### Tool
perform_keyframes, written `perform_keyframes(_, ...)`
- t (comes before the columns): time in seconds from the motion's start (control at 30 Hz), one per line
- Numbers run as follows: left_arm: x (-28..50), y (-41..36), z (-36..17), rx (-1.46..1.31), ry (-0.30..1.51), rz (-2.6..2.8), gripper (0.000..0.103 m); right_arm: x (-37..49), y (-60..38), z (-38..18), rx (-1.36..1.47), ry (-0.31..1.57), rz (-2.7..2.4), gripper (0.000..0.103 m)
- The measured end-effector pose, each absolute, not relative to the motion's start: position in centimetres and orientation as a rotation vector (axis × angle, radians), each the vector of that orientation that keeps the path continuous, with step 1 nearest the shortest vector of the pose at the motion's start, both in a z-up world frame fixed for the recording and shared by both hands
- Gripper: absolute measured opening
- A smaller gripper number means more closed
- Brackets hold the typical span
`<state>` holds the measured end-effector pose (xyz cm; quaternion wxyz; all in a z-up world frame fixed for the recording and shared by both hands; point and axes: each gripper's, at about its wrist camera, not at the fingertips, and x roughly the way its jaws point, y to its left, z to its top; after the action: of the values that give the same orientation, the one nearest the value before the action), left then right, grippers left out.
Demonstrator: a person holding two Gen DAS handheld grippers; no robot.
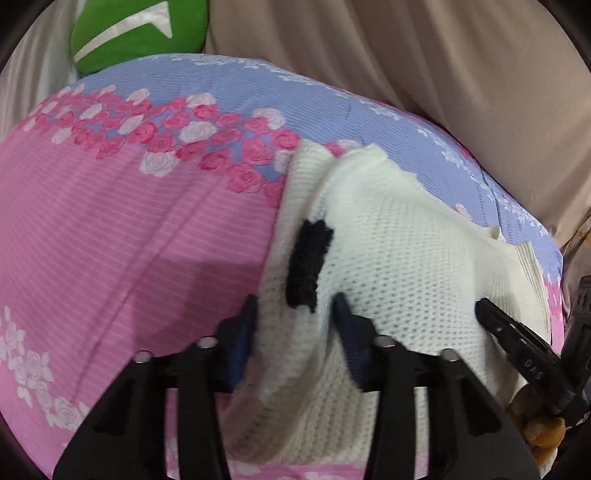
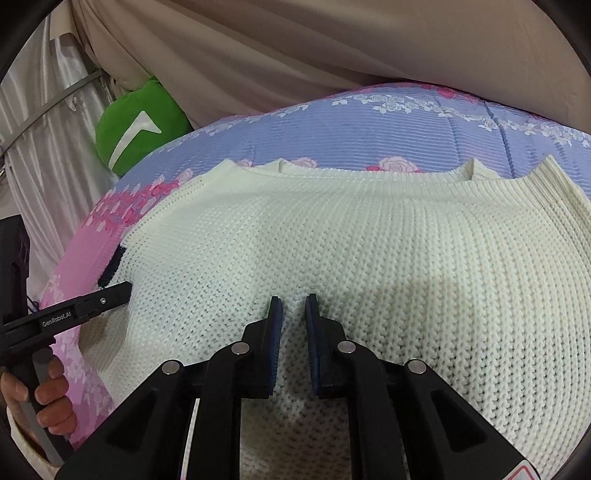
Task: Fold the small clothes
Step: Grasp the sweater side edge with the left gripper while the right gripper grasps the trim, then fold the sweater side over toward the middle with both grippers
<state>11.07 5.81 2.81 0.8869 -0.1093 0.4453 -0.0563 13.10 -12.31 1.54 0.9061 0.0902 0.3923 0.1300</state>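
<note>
A cream knitted sweater [image 2: 369, 240] lies spread on the floral bedspread [image 1: 110, 221], neckline towards the far side. A black knitted patch [image 1: 306, 269] sits near its left edge. In the left wrist view my left gripper [image 1: 295, 306] is shut on a bunched fold of that left edge, just below the patch. In the right wrist view my right gripper [image 2: 293, 302] is shut on a small pinch of knit in the near middle of the sweater. One finger [image 2: 110, 295] of the left gripper shows at the sweater's left side, a hand [image 2: 48, 391] on its handle.
The bedspread is pink on the near side and blue at the back. A green cushion [image 1: 136, 33] with a white mark lies at the far left corner. Beige curtains [image 1: 443, 74] hang behind the bed, and pale drapes [image 2: 48, 129] on the left.
</note>
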Motion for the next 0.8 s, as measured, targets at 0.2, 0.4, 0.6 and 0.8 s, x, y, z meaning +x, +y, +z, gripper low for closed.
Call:
perform_keyframes(0.2,8.4,2.1,8.1,-0.167,0.787,-0.182,0.021,12.2,-12.8,2.2,0.226,0.813,0.279,0.012)
perform_keyframes(0.4,6.5,-4.5,12.6,-0.089,0.689,-0.326,0.020,9.6,-18.0,5.0,0.283,0.752,0.234,0.017)
perform_keyframes(0.6,5.7,-13.9,13.6,0.022,0.666,-0.457,0.020,5.8,-27.5,4.8,0.381,0.727,0.081,0.022)
perform_keyframes(0.8,6.8,-23.8,9.4,0.117,0.773,-0.536,0.019,2.3,-32.8,3.2,0.457,0.719,0.058,0.021)
